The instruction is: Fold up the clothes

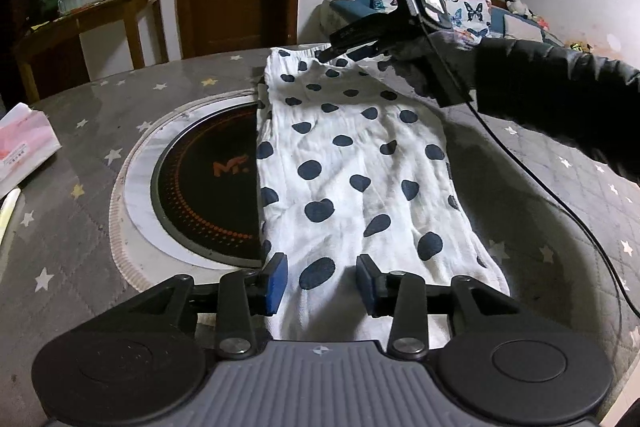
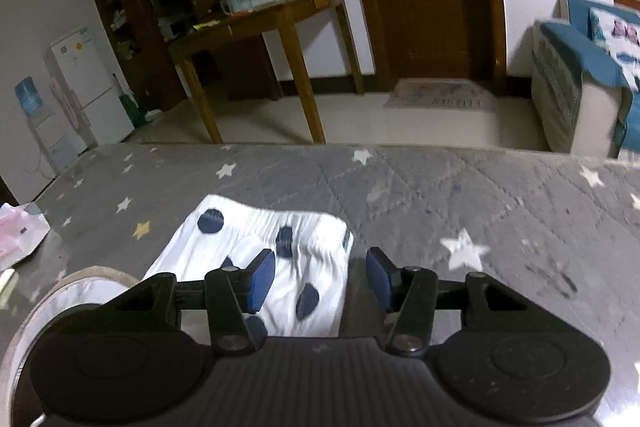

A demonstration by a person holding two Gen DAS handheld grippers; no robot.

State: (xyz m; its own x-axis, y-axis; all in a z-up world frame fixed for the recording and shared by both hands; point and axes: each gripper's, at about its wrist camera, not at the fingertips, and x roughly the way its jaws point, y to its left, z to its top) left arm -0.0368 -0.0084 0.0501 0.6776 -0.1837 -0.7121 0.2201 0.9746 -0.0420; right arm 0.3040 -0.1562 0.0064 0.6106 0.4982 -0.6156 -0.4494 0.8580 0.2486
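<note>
A white garment with dark blue dots [image 1: 352, 179] lies flat and lengthwise on the grey star-patterned table cover [image 1: 80, 131]. My left gripper [image 1: 322, 281] is open, its blue pads either side of the garment's near end, just above it. My right gripper [image 1: 332, 53] hovers over the garment's far end, held by a gloved hand. In the right wrist view my right gripper [image 2: 320, 277] is open above the elastic waistband end of the garment [image 2: 280, 247], whose right edge lies between the pads.
A round black induction cooktop [image 1: 208, 187] is set in the table, half covered by the garment. A tissue pack [image 1: 24, 147] lies at the left edge. A cable [image 1: 560, 211] trails over the right side. A wooden side table [image 2: 260, 27] and sofa [image 2: 580, 75] stand beyond.
</note>
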